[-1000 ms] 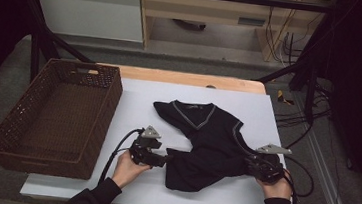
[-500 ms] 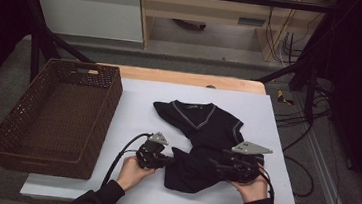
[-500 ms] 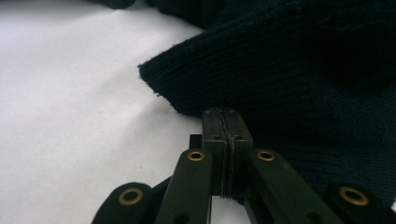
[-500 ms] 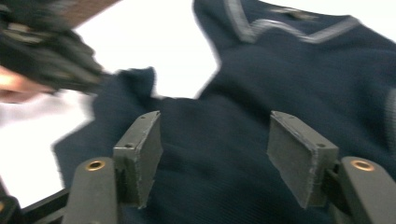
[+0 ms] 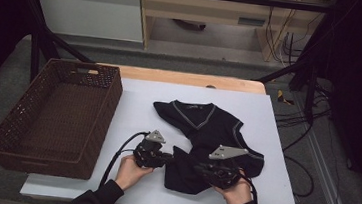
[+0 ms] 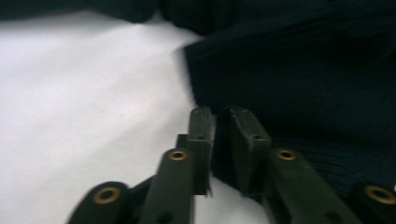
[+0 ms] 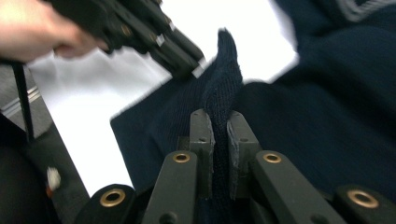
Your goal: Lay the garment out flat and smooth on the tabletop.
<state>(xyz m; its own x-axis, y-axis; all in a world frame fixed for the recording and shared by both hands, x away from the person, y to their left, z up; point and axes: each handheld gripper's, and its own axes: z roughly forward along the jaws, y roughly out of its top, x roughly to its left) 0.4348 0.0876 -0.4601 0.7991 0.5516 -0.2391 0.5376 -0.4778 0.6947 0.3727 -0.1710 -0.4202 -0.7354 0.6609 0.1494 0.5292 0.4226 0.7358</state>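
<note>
Right tongs [image 7: 219, 130] clamp sweater [image 7: 327, 121] fold — left tongs [image 6: 224, 135] pinch its edge; basket [image 5: 52, 114] apart.

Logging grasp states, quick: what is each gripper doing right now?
Left gripper: closed on the dark sweater's edge.
Right gripper: closed on a raised fold of the sweater.

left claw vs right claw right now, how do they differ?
The right claw pinches a raised fold of the dark sweater; the left claw sits at the sweater's edge, jaws nearly together, and whether cloth is between them cannot be told. The left claw is over the hem's left edge, the right claw on the garment's lower middle. Both are hand-held and low over the white table.
</note>
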